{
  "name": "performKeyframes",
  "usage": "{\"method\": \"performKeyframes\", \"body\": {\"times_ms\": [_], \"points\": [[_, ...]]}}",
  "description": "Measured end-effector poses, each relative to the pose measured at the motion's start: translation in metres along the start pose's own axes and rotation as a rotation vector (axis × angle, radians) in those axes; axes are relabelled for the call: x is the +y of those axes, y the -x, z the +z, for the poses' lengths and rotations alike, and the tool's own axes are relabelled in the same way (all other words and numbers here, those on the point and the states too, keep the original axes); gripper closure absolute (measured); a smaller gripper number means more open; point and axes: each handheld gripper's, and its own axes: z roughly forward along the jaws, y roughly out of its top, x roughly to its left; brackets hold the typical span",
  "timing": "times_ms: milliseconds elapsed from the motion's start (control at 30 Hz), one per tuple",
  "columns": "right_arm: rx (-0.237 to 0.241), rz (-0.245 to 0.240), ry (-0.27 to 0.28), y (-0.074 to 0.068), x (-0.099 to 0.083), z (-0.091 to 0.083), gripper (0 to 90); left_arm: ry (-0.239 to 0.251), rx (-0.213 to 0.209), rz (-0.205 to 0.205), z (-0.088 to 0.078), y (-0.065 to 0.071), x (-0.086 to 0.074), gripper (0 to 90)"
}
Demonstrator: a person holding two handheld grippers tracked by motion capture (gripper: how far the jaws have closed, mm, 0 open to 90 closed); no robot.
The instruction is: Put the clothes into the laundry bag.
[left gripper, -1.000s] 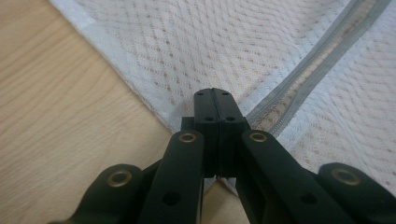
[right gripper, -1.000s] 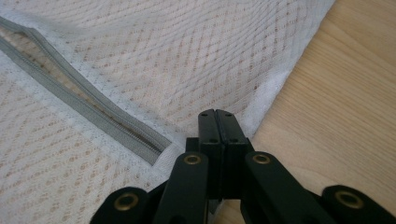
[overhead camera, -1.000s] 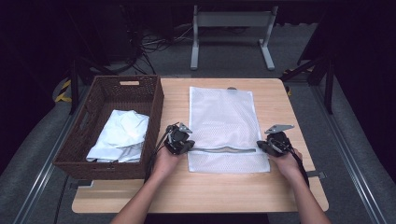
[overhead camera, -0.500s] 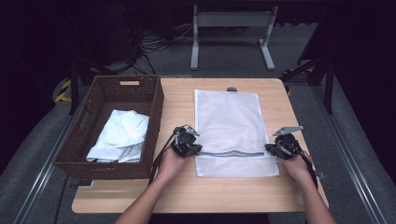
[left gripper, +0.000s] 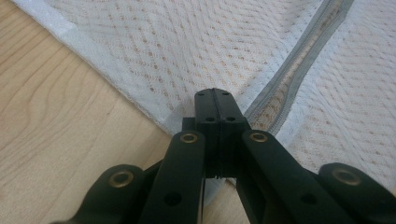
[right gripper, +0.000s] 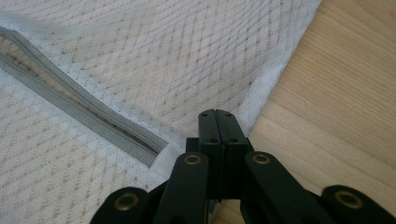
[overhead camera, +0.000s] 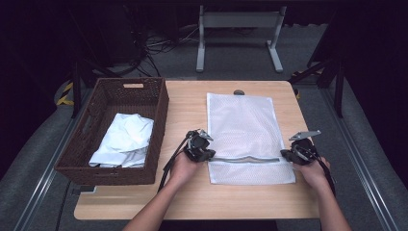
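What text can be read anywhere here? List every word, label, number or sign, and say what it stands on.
None can be read: no print shows on the mesh bag, its zipper, the wicker basket, the white cloth, the table or either gripper.

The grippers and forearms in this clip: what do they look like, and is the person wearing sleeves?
Both grippers, left and right, are black, each topped by a grey three-cornered plate. Up close, the jaws are flat black bars on black link arms with brass-coloured rivets. A black cable trails from each gripper back along the forearm. The forearms are bare, with no sleeves in view.
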Motion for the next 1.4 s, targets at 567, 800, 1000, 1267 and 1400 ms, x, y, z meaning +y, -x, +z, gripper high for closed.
{"method": "performKeyframes", "body": {"times_ms": [567, 800, 1000, 1267, 1400], "points": [[-0.059, 0.081, -0.008, 0.030, -0.019, -0.014, 90.0, -0.002, -0.051, 0.040, 0.025, 0.023, 0.024, 90.0], [-0.084, 0.125, -0.001, 0.043, -0.026, -0.019, 90.0, -0.002, -0.069, 0.053, 0.035, 0.033, 0.034, 90.0], [-0.105, 0.158, 0.000, 0.052, -0.032, -0.023, 90.0, -0.006, -0.083, 0.061, 0.042, 0.039, 0.041, 90.0], [-0.135, 0.171, -0.002, 0.058, -0.037, -0.026, 90.0, -0.008, -0.087, 0.069, 0.050, 0.045, 0.050, 90.0], [-0.142, 0.173, -0.003, 0.058, -0.037, -0.027, 90.0, -0.008, -0.088, 0.072, 0.050, 0.045, 0.050, 90.0]]}}
